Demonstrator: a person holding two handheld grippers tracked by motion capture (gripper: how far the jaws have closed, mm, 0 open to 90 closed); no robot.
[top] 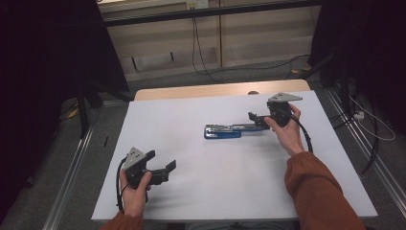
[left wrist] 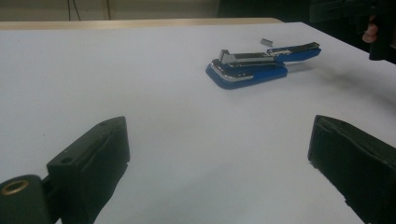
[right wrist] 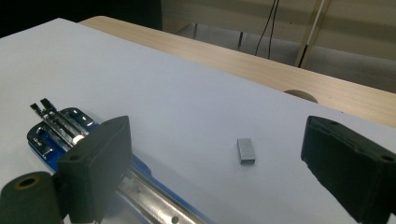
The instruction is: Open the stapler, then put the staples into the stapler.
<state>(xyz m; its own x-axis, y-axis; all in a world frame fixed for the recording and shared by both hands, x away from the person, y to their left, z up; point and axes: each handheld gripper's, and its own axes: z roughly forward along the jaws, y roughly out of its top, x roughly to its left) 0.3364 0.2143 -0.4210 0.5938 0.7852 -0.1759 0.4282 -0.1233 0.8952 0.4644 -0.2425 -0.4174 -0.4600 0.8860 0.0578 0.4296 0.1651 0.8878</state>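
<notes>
A blue stapler (top: 222, 131) lies swung open on the white table top (top: 191, 105), its metal arm stretched toward the right. My right gripper (top: 256, 120) is open at the end of that arm. In the right gripper view its left jaw hangs over the stapler (right wrist: 65, 125), and a small strip of staples (right wrist: 246, 151) lies on the table between the jaws of this gripper (right wrist: 219, 158). My left gripper (top: 161, 160) is open near the front left, well apart from the stapler (left wrist: 252, 65), with nothing between the jaws of this gripper (left wrist: 219, 163). The staple strip (left wrist: 266, 41) lies just behind the stapler.
A wooden strip (top: 215, 89) runs along the table's far edge, with a round hole (right wrist: 301, 95) in it. Beyond it are a grey floor, hanging cables (top: 196, 43) and dark curtains. The person's right sleeve (top: 318, 191) rests over the front right of the table.
</notes>
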